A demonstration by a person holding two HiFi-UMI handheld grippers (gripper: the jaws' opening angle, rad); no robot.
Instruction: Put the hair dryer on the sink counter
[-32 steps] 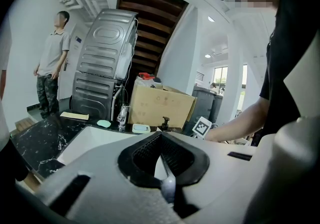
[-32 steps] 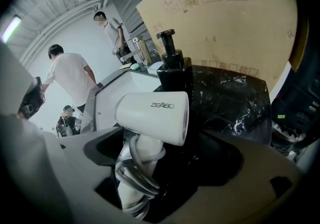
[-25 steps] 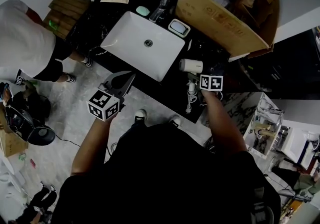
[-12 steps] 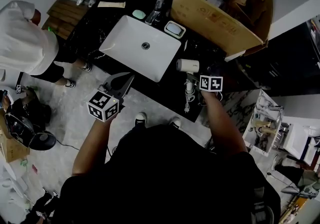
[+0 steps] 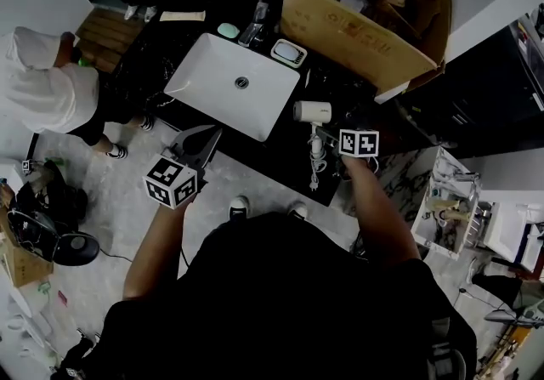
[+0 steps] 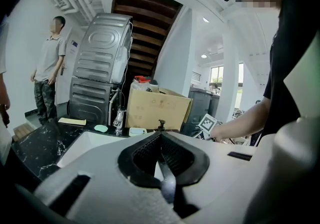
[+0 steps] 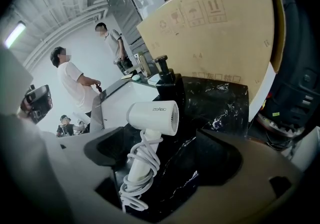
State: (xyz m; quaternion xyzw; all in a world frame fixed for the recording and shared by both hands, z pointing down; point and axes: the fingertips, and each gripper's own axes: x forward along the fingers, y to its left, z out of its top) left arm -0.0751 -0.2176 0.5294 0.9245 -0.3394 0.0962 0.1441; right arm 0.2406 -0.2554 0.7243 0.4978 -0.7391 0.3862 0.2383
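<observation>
A white hair dryer (image 5: 312,112) lies on the black marble sink counter (image 5: 285,153), just right of the white basin (image 5: 223,89), its cord wound round the handle. In the right gripper view the hair dryer (image 7: 152,117) rests flat on the counter, with its handle between the wide-apart jaws and nearer the left one. My right gripper (image 7: 160,165) is open and grips nothing. In the head view the right gripper (image 5: 330,138) sits at the dryer's handle end. My left gripper (image 5: 211,132) hangs shut and empty in front of the counter, over the floor; its jaws (image 6: 161,135) meet.
A large open cardboard box (image 5: 357,21) stands on the counter behind the dryer. A faucet (image 5: 255,17) and a soap dish (image 5: 289,53) sit behind the basin. A person in white (image 5: 47,93) stands at the left. A black pump bottle (image 7: 162,75) stands near the box.
The head view has shifted a little. The person in white at the left has bent lower. The dryer and both grippers keep their places.
</observation>
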